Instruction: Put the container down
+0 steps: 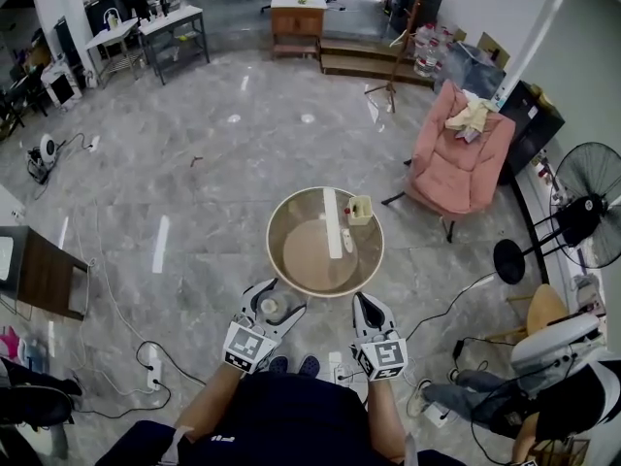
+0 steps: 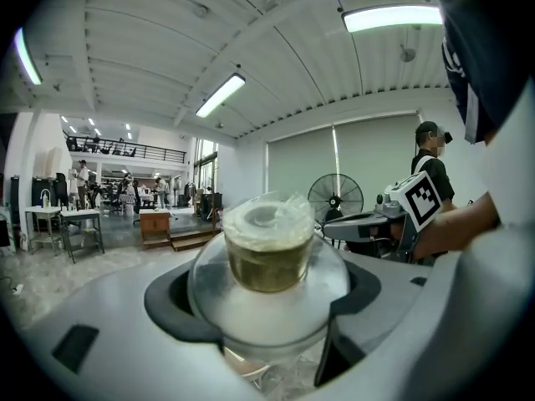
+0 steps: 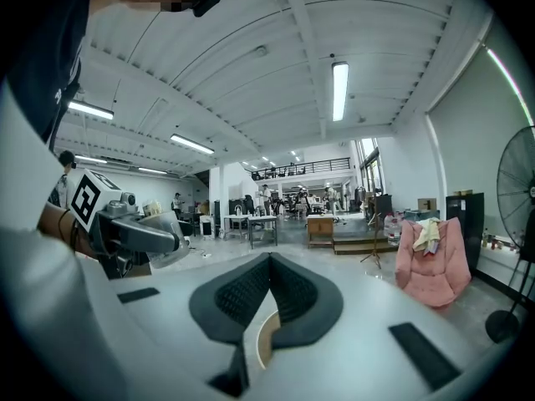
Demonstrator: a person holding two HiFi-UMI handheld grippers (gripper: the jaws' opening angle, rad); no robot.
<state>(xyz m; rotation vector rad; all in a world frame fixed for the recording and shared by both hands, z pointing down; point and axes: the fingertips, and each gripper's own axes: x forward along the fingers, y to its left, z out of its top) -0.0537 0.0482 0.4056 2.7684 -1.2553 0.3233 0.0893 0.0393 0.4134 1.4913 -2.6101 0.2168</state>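
My left gripper [image 1: 275, 301] is shut on a small clear round container [image 1: 270, 307], held just short of the near rim of a round glass-topped table [image 1: 291, 272]. In the left gripper view the container [image 2: 267, 253] stands upright between the jaws of the left gripper [image 2: 266, 312], with a crinkled film lid and brownish-green contents. My right gripper [image 1: 361, 305] hovers beside it at the table's near edge. Its dark pads [image 3: 247, 295] are pressed together with nothing between them. From the right gripper view, the left gripper [image 3: 134, 234] and its container show at left.
On the table's far right stands a small cream box [image 1: 360, 209], with a white strip [image 1: 333, 223] lying across the top. A pink armchair [image 1: 456, 158] and a floor fan [image 1: 587, 207] stand to the right. Cables [image 1: 146, 348] trail on the floor; a dark side table [image 1: 44, 275] is at left.
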